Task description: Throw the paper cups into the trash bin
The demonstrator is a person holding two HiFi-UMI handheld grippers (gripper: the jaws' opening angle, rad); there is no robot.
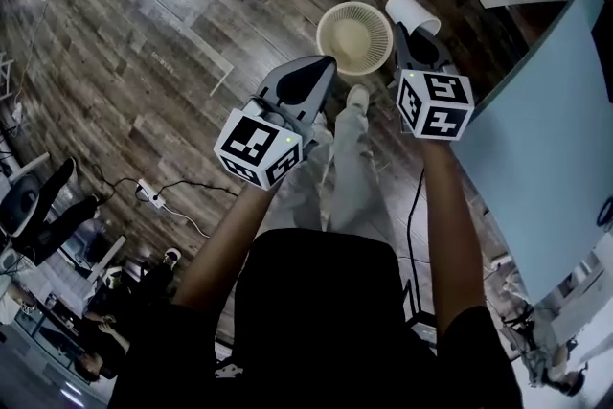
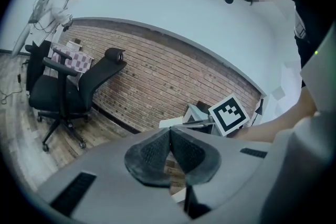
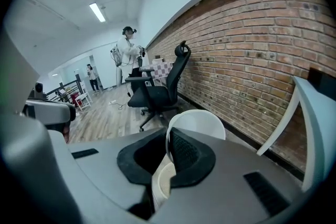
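A cream, ribbed trash bin (image 1: 354, 38) stands on the wooden floor ahead of me. My right gripper (image 1: 401, 34) hangs just right of the bin's rim, shut on the wall of a white paper cup (image 1: 414, 11). In the right gripper view the cup (image 3: 198, 123) sticks out past the pads, its rim pinched between them. My left gripper (image 1: 324, 68) hovers at the bin's near left side. Its pads (image 2: 152, 153) meet with nothing between them, so it is shut and empty.
A light blue table (image 1: 551, 148) fills the right side, close to my right arm. A brick wall (image 3: 247, 50) runs behind the bin. A black office chair (image 3: 157, 93) stands further along it. A power strip and cables (image 1: 148, 194) lie on the floor at left.
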